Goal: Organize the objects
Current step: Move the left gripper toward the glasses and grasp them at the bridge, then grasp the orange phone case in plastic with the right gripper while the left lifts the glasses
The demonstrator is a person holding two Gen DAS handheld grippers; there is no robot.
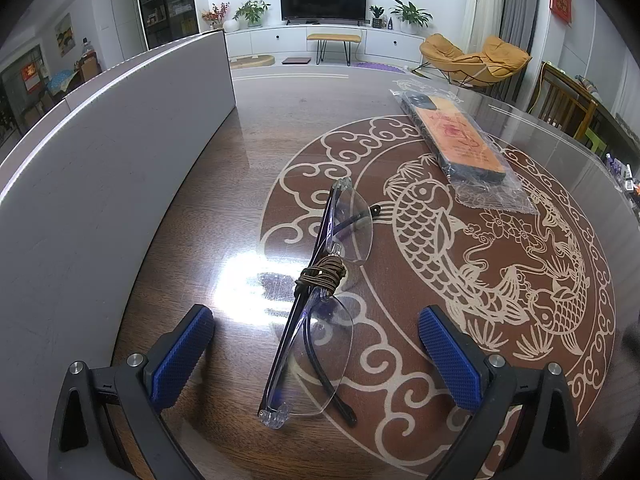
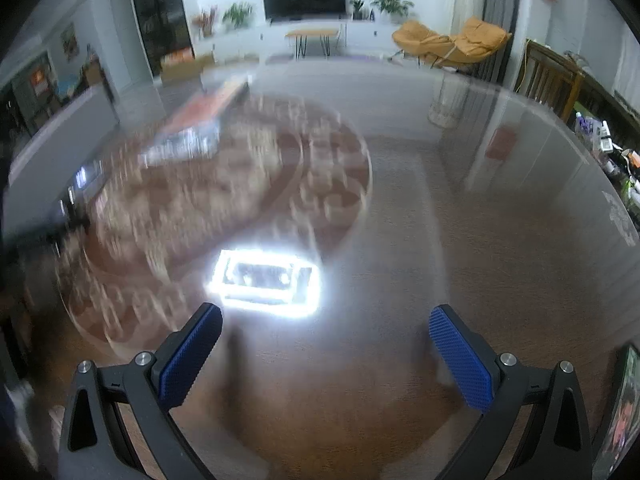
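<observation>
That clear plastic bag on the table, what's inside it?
Inside the plastic bag lies one flat, dark-edged rectangular item with an orange face bearing a red design. It looks like a phone case, but I cannot be sure. Its underside is hidden against the table.

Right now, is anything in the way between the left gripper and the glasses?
No, nothing visible blocks it. The folded glasses lie on the table straight ahead of the open left hand-held gripper, their near end already between its blue pads. The bagged phone case lies farther off to the right.
</observation>
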